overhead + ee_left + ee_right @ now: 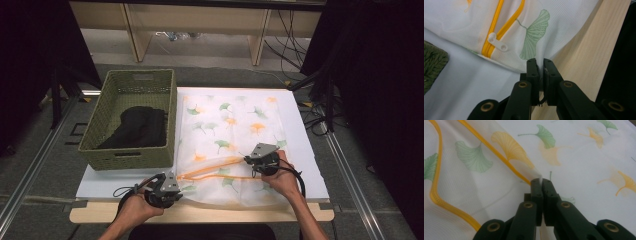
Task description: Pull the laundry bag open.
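A white mesh bag (pixel 230 125) printed with green and orange ginkgo leaves lies flat on a white board (pixel 302 150). Its orange zipper (pixel 215 164) gapes open along the near side. My left gripper (pixel 178 182) is at the bag's near left corner. In the left gripper view this left gripper (pixel 541 62) is shut on the fabric edge, just below the white zipper pull (pixel 497 43). My right gripper (pixel 246 159) sits at the upper lip of the opening. In the right gripper view this right gripper (pixel 541 181) is shut on that lip beside the orange zipper tape (pixel 499 155).
A green woven basket (pixel 107 92) stands left of the bag, touching the board, with a black cloth (pixel 137 127) inside. The wooden table edge (pixel 210 212) runs along the front. Dark curtains flank both sides, and cables lie on the floor at the far right.
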A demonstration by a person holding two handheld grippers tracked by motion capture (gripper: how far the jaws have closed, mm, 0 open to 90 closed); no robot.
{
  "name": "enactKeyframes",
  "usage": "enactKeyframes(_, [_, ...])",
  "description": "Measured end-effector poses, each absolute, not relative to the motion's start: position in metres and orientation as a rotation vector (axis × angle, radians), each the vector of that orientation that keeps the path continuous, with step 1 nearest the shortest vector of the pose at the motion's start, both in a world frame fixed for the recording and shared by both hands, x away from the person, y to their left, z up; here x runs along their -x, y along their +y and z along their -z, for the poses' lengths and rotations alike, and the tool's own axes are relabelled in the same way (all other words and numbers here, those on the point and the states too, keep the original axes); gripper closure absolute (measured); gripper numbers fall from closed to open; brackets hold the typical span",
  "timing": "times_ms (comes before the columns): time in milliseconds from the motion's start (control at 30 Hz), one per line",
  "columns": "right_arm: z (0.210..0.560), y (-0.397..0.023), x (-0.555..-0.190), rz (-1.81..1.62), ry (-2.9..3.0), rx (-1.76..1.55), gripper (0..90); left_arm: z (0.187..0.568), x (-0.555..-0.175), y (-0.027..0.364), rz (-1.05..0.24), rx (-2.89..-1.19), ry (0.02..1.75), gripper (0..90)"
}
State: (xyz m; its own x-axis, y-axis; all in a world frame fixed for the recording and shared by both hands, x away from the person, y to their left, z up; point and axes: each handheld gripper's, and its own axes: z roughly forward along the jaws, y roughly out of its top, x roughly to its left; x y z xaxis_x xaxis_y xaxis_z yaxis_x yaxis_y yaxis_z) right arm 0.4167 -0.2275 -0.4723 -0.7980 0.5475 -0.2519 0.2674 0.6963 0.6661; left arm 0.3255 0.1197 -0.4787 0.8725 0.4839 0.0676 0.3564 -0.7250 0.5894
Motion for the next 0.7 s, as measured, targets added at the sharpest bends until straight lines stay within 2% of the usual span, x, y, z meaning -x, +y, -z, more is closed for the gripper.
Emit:
enactKeyframes(267, [0.458, -0.23, -0.415, -0.908, 2.437, -0.641, 90.0, 0.476, -0.325, 0.119, -0.29, -2.435, 0.614, 81.9])
enactKeyframes(333, [0.453, -0.231, -0.416, -0.916, 2.43, -0.623, 90.0, 0.475, -0.324, 0.119, -0.297, -2.402, 0.639, 74.8])
enactKeyframes(400, [0.45, -0.231, -0.415, -0.918, 2.421, -0.639, 90.0, 0.471, -0.323, 0.119, -0.289, -2.385, 0.629, 71.4])
enactKeyframes(467, [0.447, -0.232, -0.415, -0.928, 2.417, -0.646, 90.0, 0.468, -0.322, 0.118, -0.289, -2.368, 0.632, 60.1])
enactKeyframes(700, [0.442, -0.234, -0.417, -0.943, 2.411, -0.651, 90.0, 0.447, -0.322, 0.115, -0.295, -2.286, 0.667, 42.8])
